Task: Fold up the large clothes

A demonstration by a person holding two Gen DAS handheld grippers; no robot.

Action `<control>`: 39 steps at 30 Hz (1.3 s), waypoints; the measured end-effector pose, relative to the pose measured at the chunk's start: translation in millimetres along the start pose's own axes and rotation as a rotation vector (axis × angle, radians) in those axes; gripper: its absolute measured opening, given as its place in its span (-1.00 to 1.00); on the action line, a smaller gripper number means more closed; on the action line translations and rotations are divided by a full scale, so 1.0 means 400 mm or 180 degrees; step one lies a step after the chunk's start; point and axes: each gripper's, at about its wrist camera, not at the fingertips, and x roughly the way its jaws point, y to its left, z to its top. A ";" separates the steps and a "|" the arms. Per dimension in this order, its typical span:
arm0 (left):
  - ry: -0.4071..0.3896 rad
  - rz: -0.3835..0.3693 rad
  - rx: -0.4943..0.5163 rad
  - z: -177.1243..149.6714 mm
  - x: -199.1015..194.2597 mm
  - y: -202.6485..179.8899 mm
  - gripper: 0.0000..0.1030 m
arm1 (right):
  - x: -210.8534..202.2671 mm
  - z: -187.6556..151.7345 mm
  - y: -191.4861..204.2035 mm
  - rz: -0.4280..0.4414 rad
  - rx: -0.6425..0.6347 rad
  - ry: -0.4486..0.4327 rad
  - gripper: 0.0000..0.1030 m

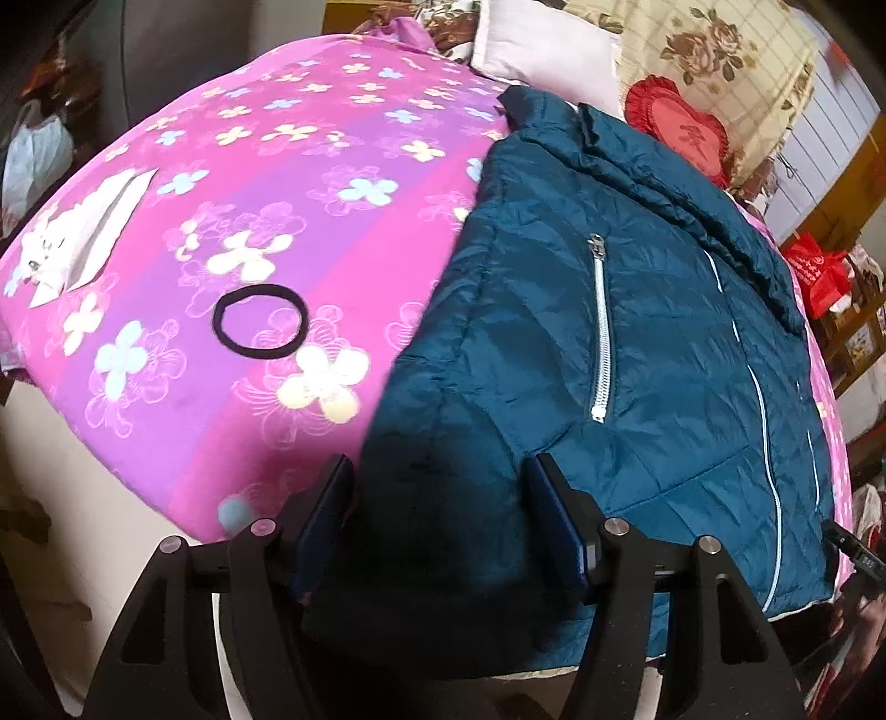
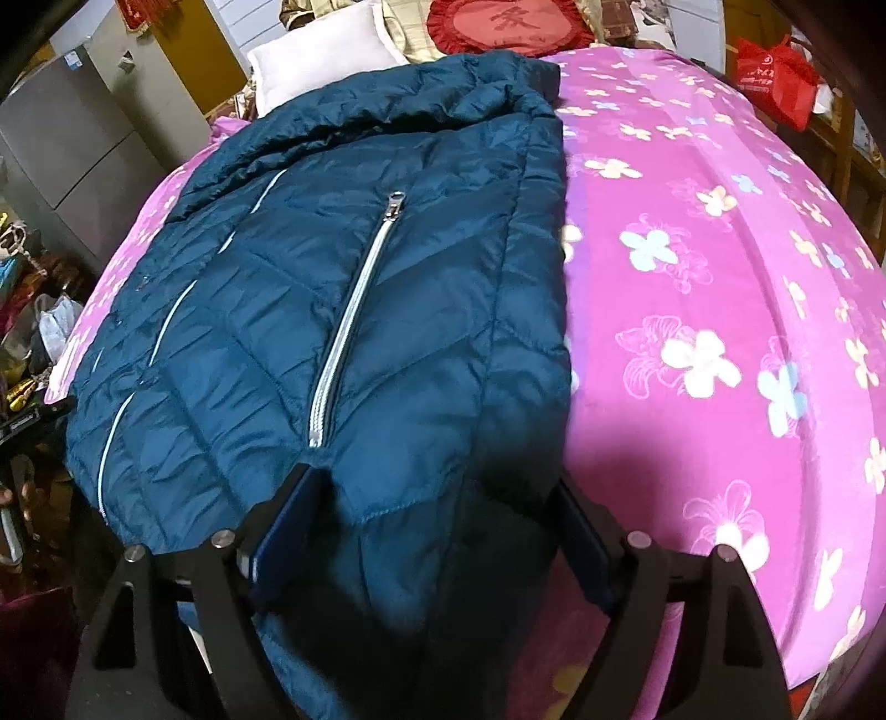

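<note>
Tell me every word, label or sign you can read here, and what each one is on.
Nothing here reads clearly.
Red heart cushion: one large embroidered character, too blurred to quote.
Red bag: white print, too small to read.
White packet on the pink bedspread: a cartoon picture, no legible words.
Teal quilted jacket: no label or brand visible.

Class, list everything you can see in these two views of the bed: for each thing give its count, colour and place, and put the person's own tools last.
Quilted jacket: one, teal, flat on the bed.
Bedspread: one, pink-purple with flowers, covering the bed.
Hair tie: one, black, on the bedspread left of the jacket.
Tissue pack: one, white, near the bedspread's left edge.
Pillow: one, white, at the head.
Heart cushion: one, red, at the head.
Bag: one, red, beside the bed.
Left tool: black, open, over the jacket's hem.
Right tool: black, open, over the hem.
</note>
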 end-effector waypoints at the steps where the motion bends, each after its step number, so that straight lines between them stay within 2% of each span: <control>1: -0.0011 0.0007 0.0026 -0.001 0.001 -0.005 -0.11 | -0.003 -0.005 -0.001 0.0023 0.0003 -0.0007 0.68; 6: -0.0015 0.0089 0.0181 -0.004 0.012 -0.033 -0.08 | -0.014 -0.027 0.003 0.0155 -0.0090 0.0037 0.69; 10: -0.0046 0.0114 0.0234 -0.006 0.016 -0.041 -0.01 | -0.023 -0.045 0.002 0.0383 -0.0086 0.0037 0.66; 11: -0.0053 0.0134 0.0250 -0.007 0.017 -0.044 -0.01 | -0.024 -0.050 0.005 0.0454 -0.0072 0.0010 0.56; 12: -0.0053 0.0146 0.0260 -0.007 0.018 -0.045 -0.01 | -0.023 -0.053 0.011 0.0510 -0.0081 -0.0004 0.31; 14: -0.0046 0.0163 0.0272 -0.006 0.019 -0.047 -0.01 | -0.021 -0.055 0.025 0.0557 -0.0143 0.0012 0.10; 15: -0.0042 0.0162 0.0271 -0.005 0.019 -0.047 -0.01 | -0.021 -0.056 0.031 0.0555 -0.0182 0.0003 0.07; 19: -0.0053 0.0152 0.0262 -0.006 0.020 -0.046 0.02 | -0.014 -0.055 0.039 0.0573 -0.0287 0.0025 0.09; 21: -0.0076 0.0167 0.0277 -0.009 0.019 -0.048 0.03 | -0.016 -0.059 0.027 0.0696 -0.0184 -0.0057 0.23; 22: -0.0082 0.0174 0.0285 -0.010 0.019 -0.049 0.03 | -0.017 -0.061 0.021 0.0750 -0.0129 -0.0075 0.24; 25: -0.0068 0.0190 0.0309 -0.008 0.021 -0.051 0.06 | -0.017 -0.066 0.029 0.0693 -0.0142 -0.0104 0.26; 26: -0.0056 0.0195 0.0314 -0.006 0.022 -0.052 0.06 | -0.016 -0.068 0.036 0.0653 -0.0176 -0.0119 0.22; 29: -0.0037 0.0192 0.0314 -0.003 0.023 -0.051 0.06 | -0.013 -0.069 0.052 0.0531 -0.0275 -0.0133 -0.19; 30: -0.0036 0.0193 0.0315 -0.002 0.023 -0.051 0.06 | -0.014 -0.066 0.051 0.0560 -0.0253 -0.0134 -0.24; 35: -0.0052 0.0202 0.0327 -0.004 0.023 -0.053 0.06 | -0.012 -0.056 0.040 0.0692 -0.0182 -0.0092 -0.30; 39: -0.0055 0.0207 0.0329 -0.003 0.024 -0.052 0.06 | -0.005 -0.058 0.021 0.0844 -0.0042 -0.0060 -0.13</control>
